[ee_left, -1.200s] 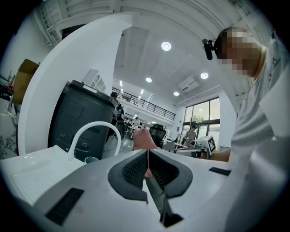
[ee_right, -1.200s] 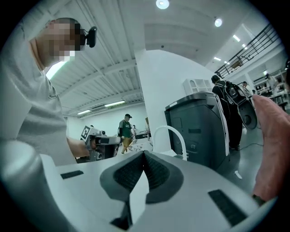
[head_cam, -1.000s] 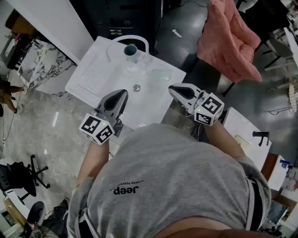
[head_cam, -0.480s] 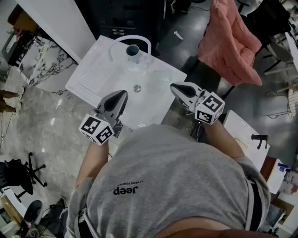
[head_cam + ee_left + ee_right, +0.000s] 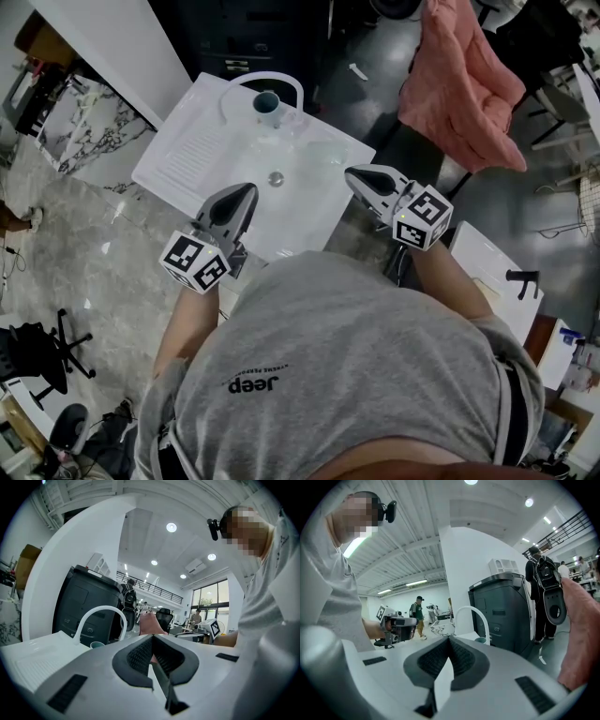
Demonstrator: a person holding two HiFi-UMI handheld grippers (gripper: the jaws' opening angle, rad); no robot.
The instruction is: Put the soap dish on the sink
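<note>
White sink point(image 5: 187, 159) fills the middle of the head view, a pink cloth point(image 5: 459, 84) hangs well apart at upper right. The person's left gripper point(image 5: 247, 190) hovers over the sink's near edge, jaws pressed together, nothing between them in its own view. Right gripper point(image 5: 352, 174) is over the near right rim, also pressed together and empty. White arched faucet point(image 5: 265, 75) is at the back, with a teal cup point(image 5: 266, 101) just under it and the drain point(image 5: 276, 176) lower in the basin. A faint clear shape on the sink's right back part is probably the soap dish point(image 5: 323, 150), but it is too see-through to be sure. If so, it already lies on the sink and the task looks about done. Risks, as a judgement: the dish sits near the right rim and close to the right gripper, so a careless sweep could knock it off. It is clear and hard to spot, so a re-grasp could miss or tip it. It could also slide on the glazed surface.
</note>
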